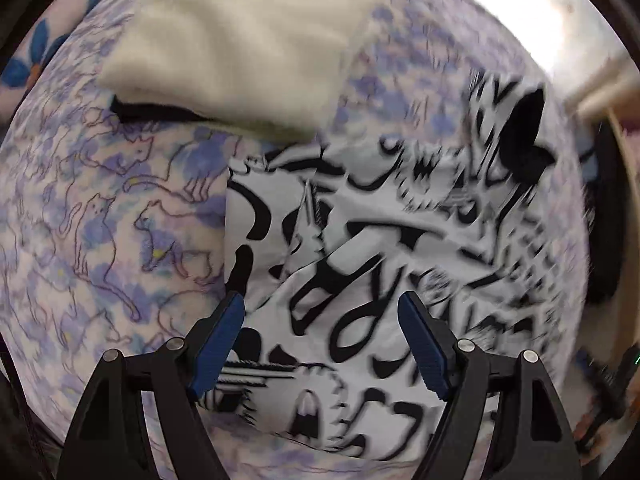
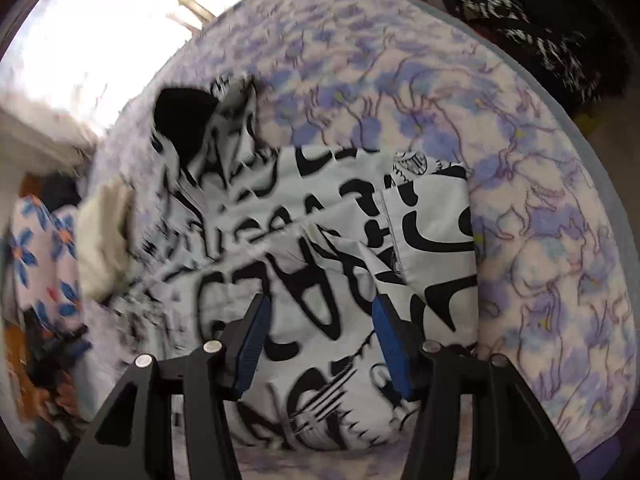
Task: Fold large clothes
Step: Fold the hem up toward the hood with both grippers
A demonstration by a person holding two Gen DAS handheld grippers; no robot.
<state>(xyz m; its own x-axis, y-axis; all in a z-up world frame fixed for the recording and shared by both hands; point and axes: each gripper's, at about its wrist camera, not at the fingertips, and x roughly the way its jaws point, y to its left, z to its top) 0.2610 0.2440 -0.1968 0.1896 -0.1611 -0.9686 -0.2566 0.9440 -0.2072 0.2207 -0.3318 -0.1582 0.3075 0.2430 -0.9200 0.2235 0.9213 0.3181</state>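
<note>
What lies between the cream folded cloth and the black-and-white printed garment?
Only a bare strip of the purple cat-print blanket separates the cream cloth from the printed garment, seen in the left wrist view.

Motion blur is smearing your printed garment (image 1: pixel 460 216) at its far right; the folded cream cloth (image 1: pixel 240 52) is hiding something black.

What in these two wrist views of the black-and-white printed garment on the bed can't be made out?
- Left wrist view: the printed garment's right half is motion-blurred, so its folds and edge there are unreadable.
- Left wrist view: a dark item lies under the cream cloth, mostly covered.
- Right wrist view: the garment's near hem is hidden behind the right gripper.
- Right wrist view: the left side, by the floral fabric, is smeared.
</note>
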